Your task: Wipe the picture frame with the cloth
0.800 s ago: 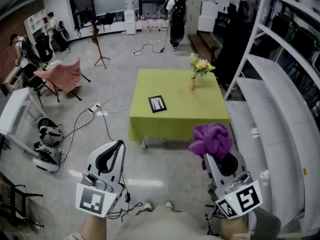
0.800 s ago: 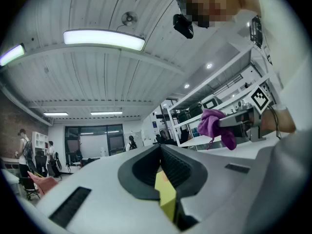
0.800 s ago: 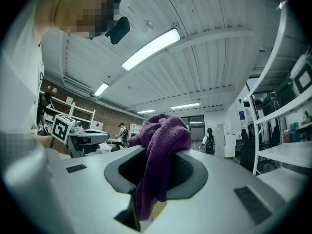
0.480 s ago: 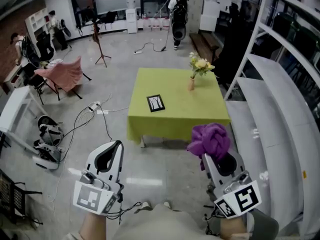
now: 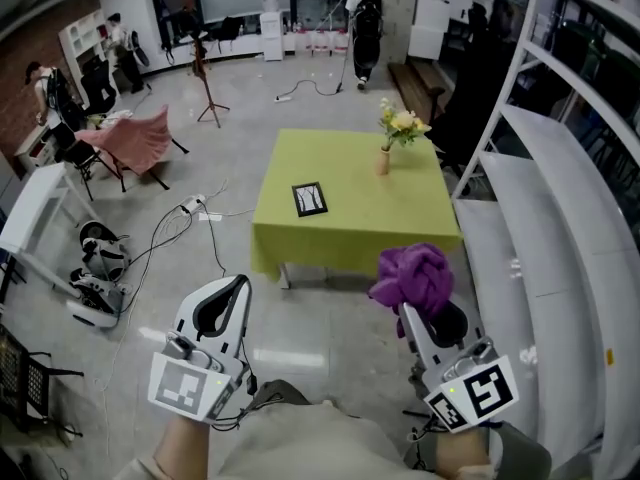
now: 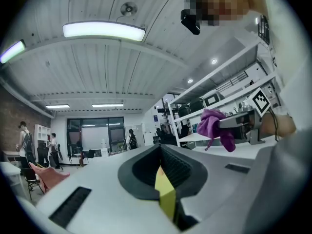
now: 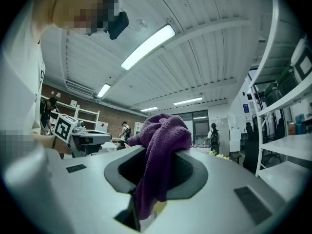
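Note:
A small black picture frame (image 5: pixel 310 198) lies flat on the yellow-green table (image 5: pixel 350 230), well ahead of both grippers. My right gripper (image 5: pixel 421 300) is shut on a bunched purple cloth (image 5: pixel 413 277), which shows draped out of the jaws in the right gripper view as the purple cloth (image 7: pixel 161 150). My left gripper (image 5: pixel 228 301) is held low at the left, jaws shut with nothing between them. In the left gripper view the cloth (image 6: pixel 214 126) and right gripper appear off to the right. Both grippers point upward, short of the table's near edge.
A vase of flowers (image 5: pixel 396 134) stands at the table's far right. White shelving (image 5: pixel 560 218) runs along the right. Cables (image 5: pixel 170 238) and headsets (image 5: pixel 95 278) lie on the floor at left, beside a chair with pink cloth (image 5: pixel 135 143). People stand at the back.
The view has shifted a little toward the table; both grippers stay low in front of me, the cloth still held in the right one.

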The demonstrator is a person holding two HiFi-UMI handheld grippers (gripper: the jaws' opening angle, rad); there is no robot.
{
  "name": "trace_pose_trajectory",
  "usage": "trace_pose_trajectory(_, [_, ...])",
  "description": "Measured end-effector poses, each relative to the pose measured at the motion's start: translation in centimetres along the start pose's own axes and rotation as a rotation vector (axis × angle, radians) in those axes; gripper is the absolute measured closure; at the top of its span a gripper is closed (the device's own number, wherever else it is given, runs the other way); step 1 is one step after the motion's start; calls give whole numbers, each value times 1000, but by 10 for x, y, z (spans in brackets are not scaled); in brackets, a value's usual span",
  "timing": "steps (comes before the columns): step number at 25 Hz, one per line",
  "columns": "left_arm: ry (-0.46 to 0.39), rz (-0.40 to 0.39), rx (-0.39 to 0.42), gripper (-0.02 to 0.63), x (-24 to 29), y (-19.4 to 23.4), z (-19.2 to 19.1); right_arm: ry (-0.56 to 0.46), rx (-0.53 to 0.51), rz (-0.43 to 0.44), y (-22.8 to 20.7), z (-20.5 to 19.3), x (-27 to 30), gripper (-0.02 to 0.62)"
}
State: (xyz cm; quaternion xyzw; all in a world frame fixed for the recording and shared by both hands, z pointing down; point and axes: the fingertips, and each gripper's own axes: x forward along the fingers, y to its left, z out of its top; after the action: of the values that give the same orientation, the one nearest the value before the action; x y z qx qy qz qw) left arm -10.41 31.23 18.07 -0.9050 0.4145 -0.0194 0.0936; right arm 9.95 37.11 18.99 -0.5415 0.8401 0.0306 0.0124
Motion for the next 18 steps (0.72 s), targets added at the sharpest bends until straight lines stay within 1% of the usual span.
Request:
trace_pose_trajectory(1, [-5,3,1,598,1,-3,1,-1,4,2,-2,-1,-3,489])
trace_pose_trajectory(4, [-38,0,43,598,7,-14,12,11,12,2,-8,-11,-8,489])
trace_pose_trajectory(8, [-12,-37,88,598,10,-31,-3,21,29,9,-13,-28,-6,489])
trace_pose_trajectory(13, [-6,-42,68,598,25,-31,-16,51,36,25,-20,-48,7,489])
trace_pose_trajectory(18, [2,-36,43,598,44,-13,-30,88,33,43,-27,-63,33,489])
